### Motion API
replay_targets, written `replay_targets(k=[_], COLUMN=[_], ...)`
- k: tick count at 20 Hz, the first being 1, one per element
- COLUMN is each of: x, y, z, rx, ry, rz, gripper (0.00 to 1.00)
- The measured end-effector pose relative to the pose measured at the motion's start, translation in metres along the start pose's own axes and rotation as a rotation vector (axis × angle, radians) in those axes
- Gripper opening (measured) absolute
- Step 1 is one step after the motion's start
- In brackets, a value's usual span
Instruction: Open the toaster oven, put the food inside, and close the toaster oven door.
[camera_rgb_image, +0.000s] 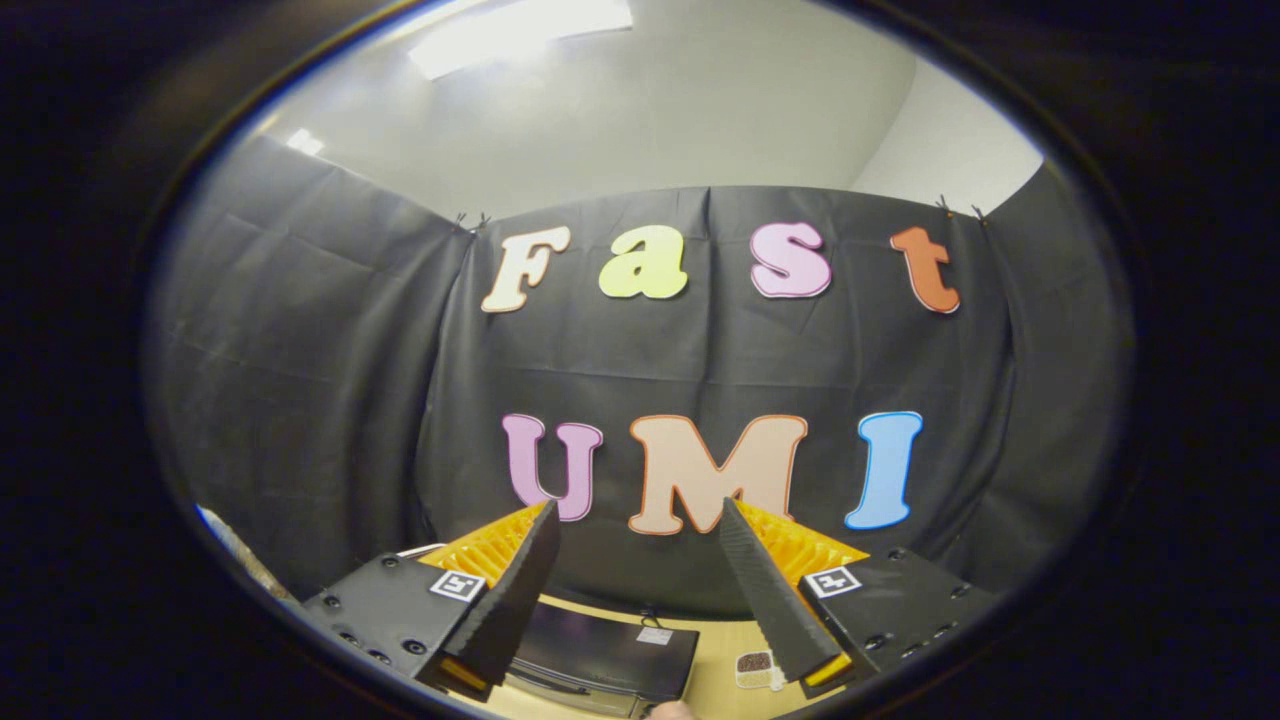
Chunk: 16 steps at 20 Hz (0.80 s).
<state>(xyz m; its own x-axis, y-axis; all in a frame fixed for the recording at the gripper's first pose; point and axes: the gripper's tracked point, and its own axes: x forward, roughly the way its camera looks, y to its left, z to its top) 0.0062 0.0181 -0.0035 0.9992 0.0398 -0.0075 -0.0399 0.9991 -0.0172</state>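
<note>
My gripper (640, 515) is held high and stands open, with nothing between its fingers, which point at the booth's black cloth wall. Far below, between the fingers, the dark top of the toaster oven (605, 655) rests on a light wooden table (715, 680). Its door cannot be made out from here. To the right of the oven, close to the right finger, lies a small flat piece of food (757, 668), brown on top and white beneath.
The black cloth wall (300, 350) closes the booth at the back and on both sides. Above it are a pale ceiling and a ceiling light (520, 30). A bit of a hand (672, 711) shows below the oven.
</note>
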Motion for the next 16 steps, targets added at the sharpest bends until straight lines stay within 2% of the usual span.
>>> replay_targets(k=[16], x=[0.006], y=[0.004], z=[-0.017], rx=[0.005], ry=[0.042], rz=[0.007], gripper=[0.99])
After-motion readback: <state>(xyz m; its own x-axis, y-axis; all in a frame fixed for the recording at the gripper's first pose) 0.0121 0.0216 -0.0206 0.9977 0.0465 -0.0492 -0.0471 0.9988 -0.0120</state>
